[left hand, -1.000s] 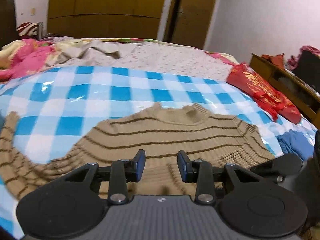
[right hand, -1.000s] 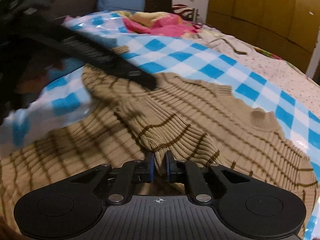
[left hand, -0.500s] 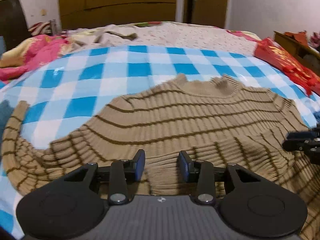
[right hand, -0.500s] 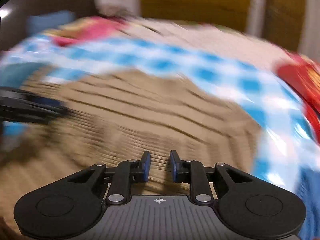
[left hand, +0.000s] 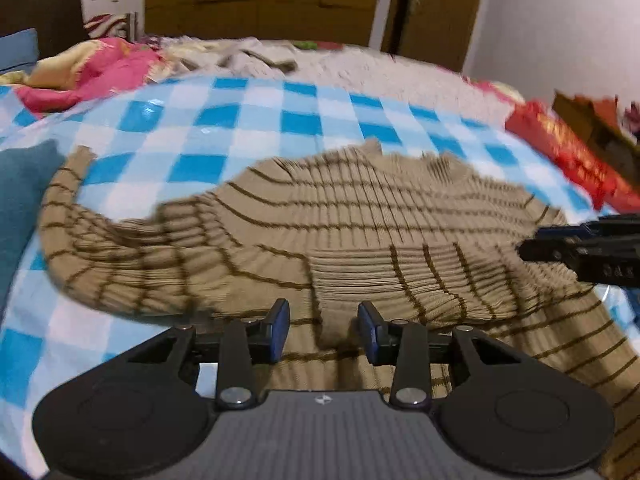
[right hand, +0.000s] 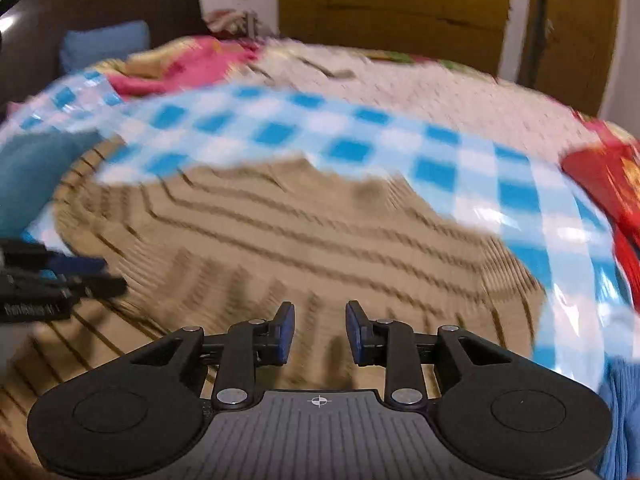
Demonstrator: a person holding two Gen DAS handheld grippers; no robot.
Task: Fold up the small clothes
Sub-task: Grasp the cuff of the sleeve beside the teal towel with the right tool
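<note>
Left tongs [left hand: 323, 330], right tongs [right hand: 319, 330]: jaws apart, unloaded.

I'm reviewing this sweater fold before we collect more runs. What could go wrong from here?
1. Both the left gripper and the right gripper are open, so nothing pins the folded-in sleeve; it may slide back open.
2. The other sleeve curls out across the checkered cloth, so the fold may end up lopsided.
3. That cloth looks glossy, so the sweater may slip when tugged.
</note>
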